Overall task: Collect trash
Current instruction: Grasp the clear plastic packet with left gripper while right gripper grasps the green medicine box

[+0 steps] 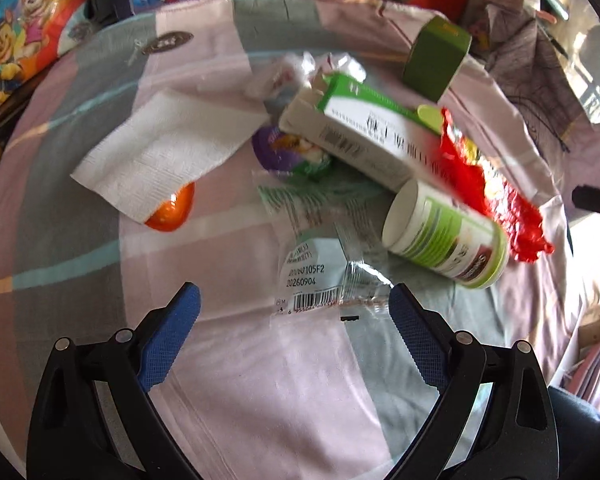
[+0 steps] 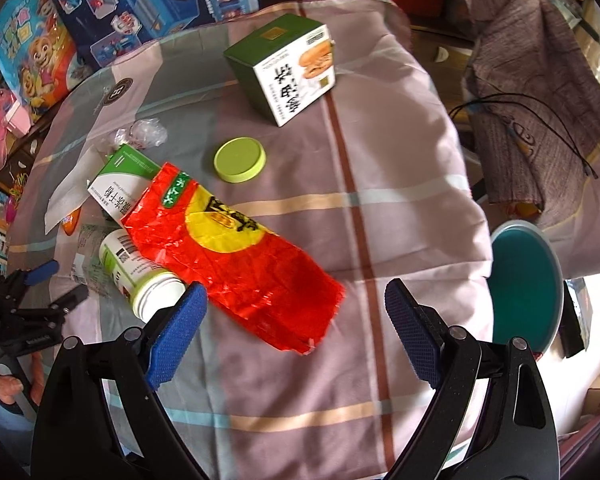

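Trash lies on a round table under a checked cloth [image 1: 260, 380]. My left gripper [image 1: 294, 300] is open, its tips just short of a clear plastic wrapper [image 1: 320, 276] with a barcode. Beyond lie a white napkin [image 1: 168, 152], an orange egg-shaped shell [image 1: 172, 208], a purple foil piece [image 1: 284, 152], a long green-white carton [image 1: 356, 136], a white bottle [image 1: 448, 236] on its side and a red foil bag [image 1: 488, 188]. My right gripper [image 2: 296, 300] is open just above the red bag [image 2: 236, 248], next to the bottle [image 2: 140, 272].
A green lid [image 2: 240, 159] and a green box [image 2: 284, 68] sit further back on the cloth. A teal bin [image 2: 524, 284] stands off the table's right edge. Toy boxes [image 2: 140, 4] and a draped cloth [image 2: 540, 100] ring the table. The left gripper [image 2: 40, 284] shows at left.
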Motion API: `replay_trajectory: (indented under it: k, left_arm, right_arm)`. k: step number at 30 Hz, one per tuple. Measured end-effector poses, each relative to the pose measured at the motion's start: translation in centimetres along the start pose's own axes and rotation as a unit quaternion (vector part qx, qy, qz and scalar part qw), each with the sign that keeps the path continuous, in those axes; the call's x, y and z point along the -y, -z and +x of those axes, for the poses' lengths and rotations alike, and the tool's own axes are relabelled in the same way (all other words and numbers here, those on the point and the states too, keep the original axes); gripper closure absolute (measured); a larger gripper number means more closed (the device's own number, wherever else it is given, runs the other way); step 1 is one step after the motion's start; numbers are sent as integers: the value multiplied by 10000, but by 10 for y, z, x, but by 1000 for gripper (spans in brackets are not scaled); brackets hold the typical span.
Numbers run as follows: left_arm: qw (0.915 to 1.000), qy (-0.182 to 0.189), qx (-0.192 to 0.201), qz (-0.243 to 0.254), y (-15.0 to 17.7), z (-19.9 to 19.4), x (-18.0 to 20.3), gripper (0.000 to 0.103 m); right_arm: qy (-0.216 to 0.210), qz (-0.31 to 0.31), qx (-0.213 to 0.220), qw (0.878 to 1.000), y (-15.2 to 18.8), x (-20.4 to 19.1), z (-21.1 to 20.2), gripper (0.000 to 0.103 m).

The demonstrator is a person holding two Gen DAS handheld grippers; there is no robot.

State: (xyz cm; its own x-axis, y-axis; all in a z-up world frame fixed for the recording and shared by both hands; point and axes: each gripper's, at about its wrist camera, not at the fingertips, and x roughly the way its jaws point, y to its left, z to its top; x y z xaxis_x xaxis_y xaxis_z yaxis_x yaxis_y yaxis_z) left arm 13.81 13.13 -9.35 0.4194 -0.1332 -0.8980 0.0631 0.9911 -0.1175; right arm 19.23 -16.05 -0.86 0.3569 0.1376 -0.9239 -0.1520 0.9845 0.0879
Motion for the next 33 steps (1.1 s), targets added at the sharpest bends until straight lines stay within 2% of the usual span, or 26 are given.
replay_trajectory:
  k: [7, 10, 11, 12, 13, 16, 18, 26, 33]
  left_arm:
    - [9993, 74, -65, 363, -8, 17, 14, 8]
    - [9994, 121, -29, 327, -13, 25, 16, 8]
    - [9995, 178, -15, 274, -14, 27, 13, 15]
    - [9996, 143, 21, 257, -15, 28, 10, 28]
    - [9996, 0, 113, 265, -16, 25, 8, 35]
    - [9996, 261, 109, 86, -18, 21, -5, 39]
    - [9994, 297, 169, -26, -19, 15, -15, 39]
    - [9971, 668, 216, -297, -14, 1, -37, 39]
    - [9949, 869, 260, -450, -8, -6, -46, 39]
  right_arm:
    - [20, 17, -87, 10000, -8, -9, 8, 17]
    - [61, -77, -127, 9999, -13, -16, 11, 17]
    - [77, -157, -134, 9998, -16, -21, 12, 17]
    - [93, -218, -142, 9996, -19, -25, 12, 17]
    - [110, -318, -152, 9993, -23, -31, 14, 17]
    - [43, -596, -195, 9980, -36, -50, 19, 17]
    - [-9, -818, -215, 9964, -46, -66, 24, 17]
    - [-234, -2148, -552, 9748, -78, -150, 62, 17]
    - [-246, -2824, -1010, 9536, -88, -184, 101, 16]
